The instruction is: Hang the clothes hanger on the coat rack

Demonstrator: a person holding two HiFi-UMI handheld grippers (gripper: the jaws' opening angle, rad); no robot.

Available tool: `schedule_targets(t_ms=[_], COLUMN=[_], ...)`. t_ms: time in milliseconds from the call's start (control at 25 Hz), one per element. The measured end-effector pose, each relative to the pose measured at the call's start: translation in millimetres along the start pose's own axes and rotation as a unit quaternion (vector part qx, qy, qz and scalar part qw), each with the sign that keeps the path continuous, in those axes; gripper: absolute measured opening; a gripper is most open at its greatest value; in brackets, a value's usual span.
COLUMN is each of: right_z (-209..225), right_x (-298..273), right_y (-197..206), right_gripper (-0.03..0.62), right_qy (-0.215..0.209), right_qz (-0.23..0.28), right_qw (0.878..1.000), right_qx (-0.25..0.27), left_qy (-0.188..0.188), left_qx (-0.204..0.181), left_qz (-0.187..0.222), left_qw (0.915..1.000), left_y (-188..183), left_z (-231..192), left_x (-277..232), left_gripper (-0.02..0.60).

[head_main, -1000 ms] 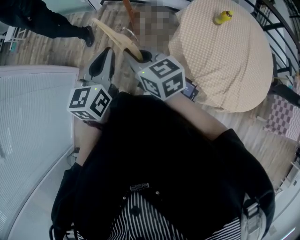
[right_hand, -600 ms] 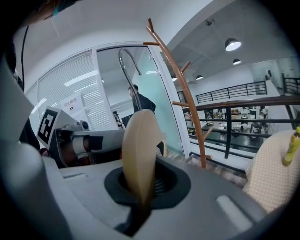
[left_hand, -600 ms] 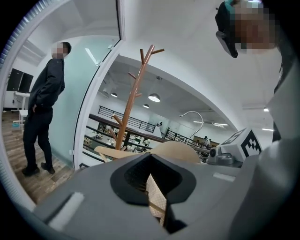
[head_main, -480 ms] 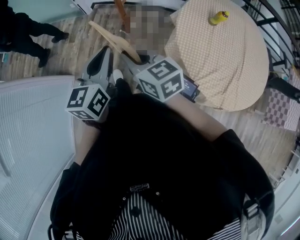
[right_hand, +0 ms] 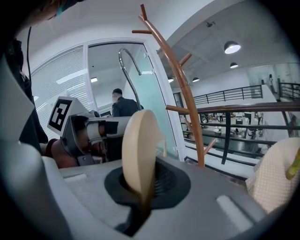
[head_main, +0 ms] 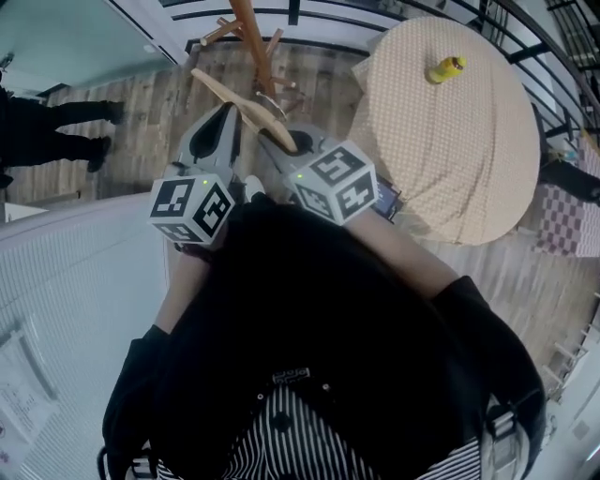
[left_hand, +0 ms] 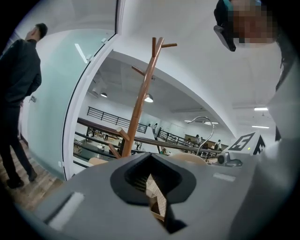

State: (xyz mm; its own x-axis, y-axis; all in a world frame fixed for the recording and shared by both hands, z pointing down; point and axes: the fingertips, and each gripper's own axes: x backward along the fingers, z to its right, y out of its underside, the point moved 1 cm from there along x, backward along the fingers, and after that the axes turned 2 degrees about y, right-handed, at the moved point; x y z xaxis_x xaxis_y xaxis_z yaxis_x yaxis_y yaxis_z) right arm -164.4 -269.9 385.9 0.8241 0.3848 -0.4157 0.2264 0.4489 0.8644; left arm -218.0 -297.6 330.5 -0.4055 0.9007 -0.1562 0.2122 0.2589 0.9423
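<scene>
Clothes hanger (head_main: 239,96) is sitting with one wooden end pinched between the jaws of my right gripper (right_hand: 140,187), which are pressing tight on it. Its other arm is sticking out to the far left, and its metal hook (right_hand: 129,70) is curving up free, catching on nothing. My left gripper (left_hand: 152,190) is carrying nothing: its jaws are standing a narrow slit apart, just left of the right one and off the wood.

So the picking up is done and the hanging is not. The coat rack (head_main: 248,28) is standing near, on the far side, with its slanted pegs looking bare. I am judging that what is left is bringing the hook over a peg and letting go.

To the right, a round table (head_main: 450,150) under a checked cloth is crowding that side of the rack, with a small yellow thing (head_main: 447,67) on it. A railing (right_hand: 243,110) is running behind the rack. A person (head_main: 56,131) in dark clothes is standing well off to the left, clear of my path.
</scene>
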Motion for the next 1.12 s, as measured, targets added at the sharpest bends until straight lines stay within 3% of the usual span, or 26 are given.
schedule_targets(t_ms=[640, 880, 1120], right_z=[13, 27, 29], right_x=[-120, -140, -142], right_y=[-45, -45, -49], right_gripper=[0.002, 0.002, 0.002], right_qy=[0.038, 0.085, 0.086], right_qz=[-0.02, -0.016, -0.01], right_qw=[0.999, 0.996, 0.996], right_qx=[-0.012, -0.031, -0.033], left_qy=[0.078, 0.091, 0.107], left_qx=[-0.004, -0.028, -0.028], left_qz=[-0.032, -0.052, -0.062], left_qw=[0.9964, 0.9941, 0.9919], left_y=[-37, -28, -22], left_z=[-122, -139, -137], left_x=[-50, -60, -62], left_gripper=[0.003, 0.003, 0.003])
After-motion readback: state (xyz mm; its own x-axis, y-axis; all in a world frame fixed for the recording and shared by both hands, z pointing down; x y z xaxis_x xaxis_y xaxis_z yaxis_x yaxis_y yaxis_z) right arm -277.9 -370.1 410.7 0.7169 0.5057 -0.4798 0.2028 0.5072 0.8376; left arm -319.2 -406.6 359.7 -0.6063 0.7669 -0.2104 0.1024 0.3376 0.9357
